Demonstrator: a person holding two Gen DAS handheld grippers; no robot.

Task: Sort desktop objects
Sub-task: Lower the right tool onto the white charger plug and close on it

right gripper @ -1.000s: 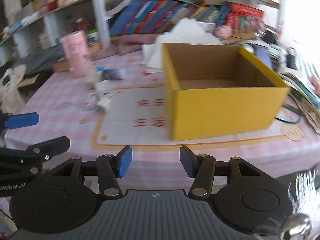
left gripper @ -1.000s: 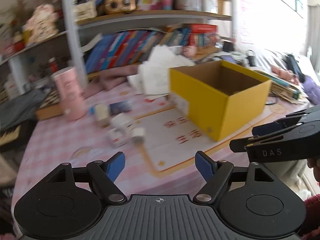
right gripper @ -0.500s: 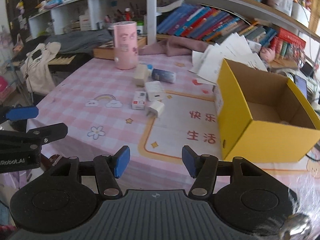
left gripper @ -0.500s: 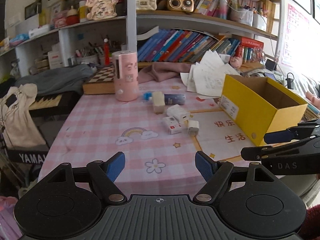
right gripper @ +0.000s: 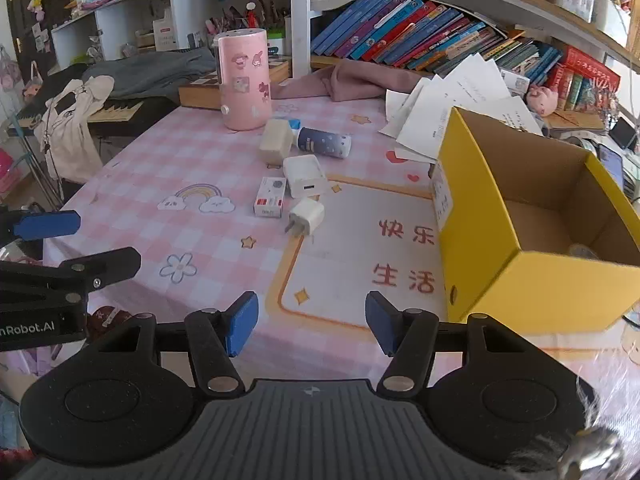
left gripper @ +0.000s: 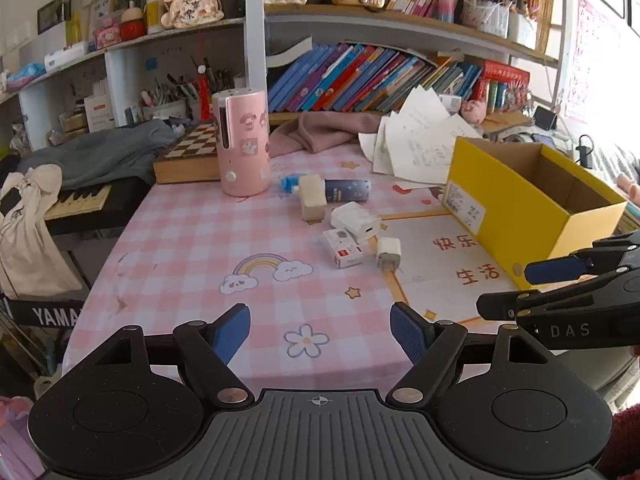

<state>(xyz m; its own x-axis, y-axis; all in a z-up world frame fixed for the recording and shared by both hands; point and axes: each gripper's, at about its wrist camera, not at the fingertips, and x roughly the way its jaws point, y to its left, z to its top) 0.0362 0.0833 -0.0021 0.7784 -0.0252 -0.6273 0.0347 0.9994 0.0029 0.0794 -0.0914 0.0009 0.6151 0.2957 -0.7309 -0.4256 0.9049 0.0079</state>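
Note:
On the pink checked tablecloth (left gripper: 192, 248) lie a small white charger plug (left gripper: 388, 253) (right gripper: 306, 216), a larger white charger (left gripper: 356, 222) (right gripper: 305, 175), a small white box with red print (left gripper: 343, 248) (right gripper: 271, 196), a beige block (left gripper: 312, 197) (right gripper: 275, 140) and a dark blue tube (left gripper: 346, 190) (right gripper: 324, 143). An open yellow cardboard box (left gripper: 528, 200) (right gripper: 532, 228) stands to their right. My left gripper (left gripper: 320, 334) is open and empty above the table's near edge. My right gripper (right gripper: 311, 322) is open and empty, to the right of the left one.
A tall pink cylinder (left gripper: 241, 142) (right gripper: 245, 78) stands behind the small items. Loose papers (left gripper: 416, 140), a pink cloth (left gripper: 324, 130) and a chessboard box (left gripper: 188, 158) lie at the back below bookshelves. A keyboard (left gripper: 80, 200) and clothes sit left of the table.
Both views have swung left from the yellow box toward the small items and have steadied. Both grippers stay open and empty.

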